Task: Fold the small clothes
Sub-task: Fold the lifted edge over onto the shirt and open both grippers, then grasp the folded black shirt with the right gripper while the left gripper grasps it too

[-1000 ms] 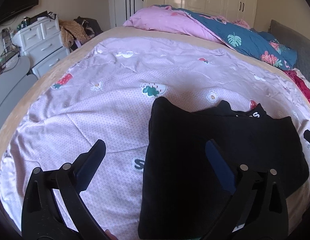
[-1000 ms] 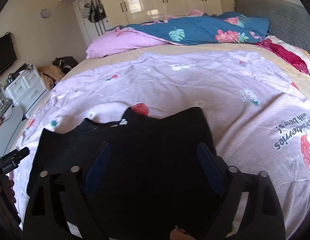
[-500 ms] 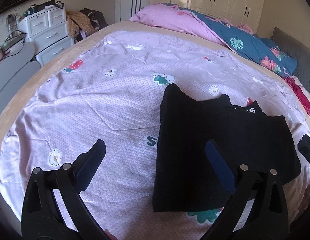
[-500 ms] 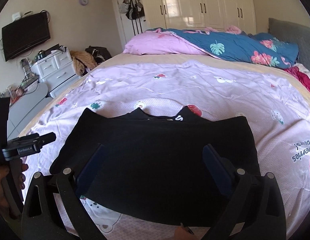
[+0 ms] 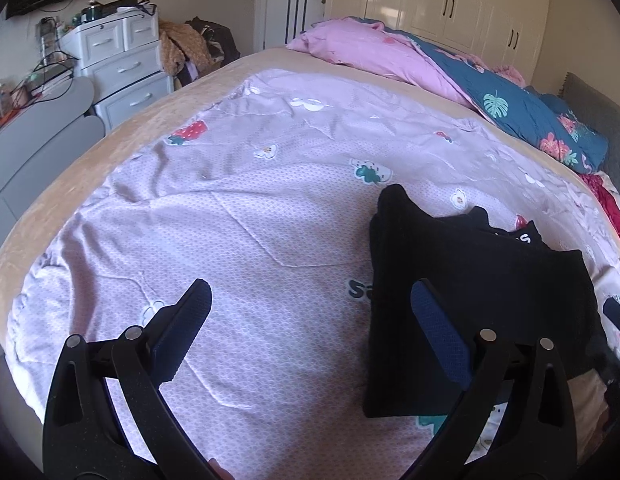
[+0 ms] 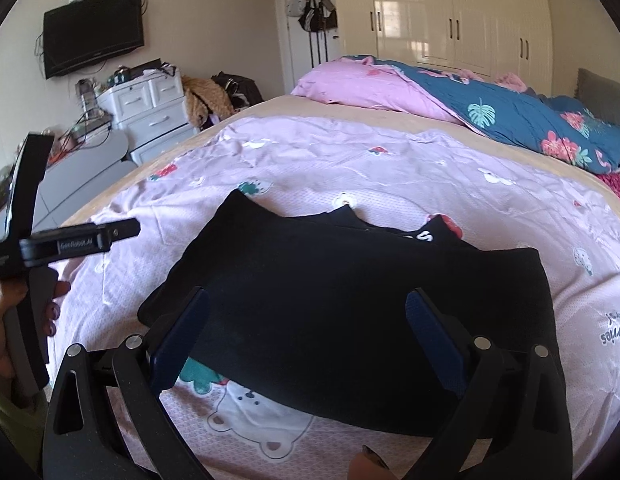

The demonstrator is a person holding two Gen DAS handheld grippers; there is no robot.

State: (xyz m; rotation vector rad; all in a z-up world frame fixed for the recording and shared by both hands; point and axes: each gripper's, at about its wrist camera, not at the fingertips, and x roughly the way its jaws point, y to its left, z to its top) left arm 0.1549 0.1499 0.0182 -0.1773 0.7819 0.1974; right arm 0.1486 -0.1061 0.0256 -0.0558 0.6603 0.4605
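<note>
We are in a bedroom, over a bed point(image 5: 110, 148) spread with a lilac quilt point(image 5: 238, 240) printed with strawberries and small flowers. A pink and blue duvet point(image 6: 430, 92) lies bunched at the far side, towards one o'clock in both views, with white wardrobe doors point(image 6: 450, 20) behind it. A white chest of drawers point(image 6: 150, 108) stands at ten o'clock in the right wrist view, under a wall television point(image 6: 94, 32).

The folded black garment point(image 6: 350, 300) lies flat on the quilt. In the right wrist view it fills the middle, reaching from nine o'clock to three o'clock, with a bit of white lettering showing at its far edge. In the left wrist view it sits at four o'clock, its left edge running just behind our right-hand finger.

Our right gripper point(image 6: 306, 336) hovers above the near part of the garment, fingers spread wide and nothing pinched between them. Our left gripper point(image 5: 310, 328) has its fingers spread as well, over bare quilt just left of the garment, holding nothing. The left hand point(image 6: 14, 312) grips its handle at nine o'clock in the right wrist view.
</note>
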